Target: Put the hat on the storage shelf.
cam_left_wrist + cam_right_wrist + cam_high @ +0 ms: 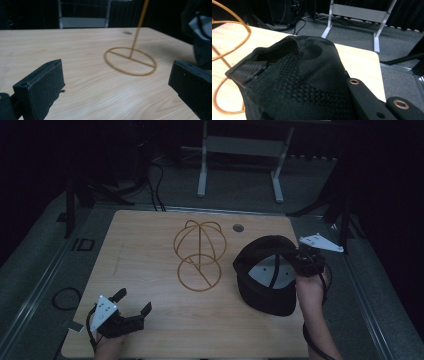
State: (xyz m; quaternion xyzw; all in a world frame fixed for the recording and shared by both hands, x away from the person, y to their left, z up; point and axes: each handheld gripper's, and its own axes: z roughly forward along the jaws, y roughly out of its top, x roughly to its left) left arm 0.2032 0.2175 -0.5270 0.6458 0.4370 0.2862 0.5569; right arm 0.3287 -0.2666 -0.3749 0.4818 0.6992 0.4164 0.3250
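Black cap [265,275] clamped in right hand-held gripper [306,261], beside wire stand [199,255].

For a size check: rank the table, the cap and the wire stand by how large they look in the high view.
1. Table, by far the largest.
2. Cap.
3. Wire stand, somewhat smaller than the cap, though it lies a bit farther from the camera, so that gap is less certain.

A white-legged frame [240,160] and dark cables [152,185] sit on the floor beyond the table.

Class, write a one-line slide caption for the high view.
Right gripper holds a black cap beside a wire stand; left gripper open.
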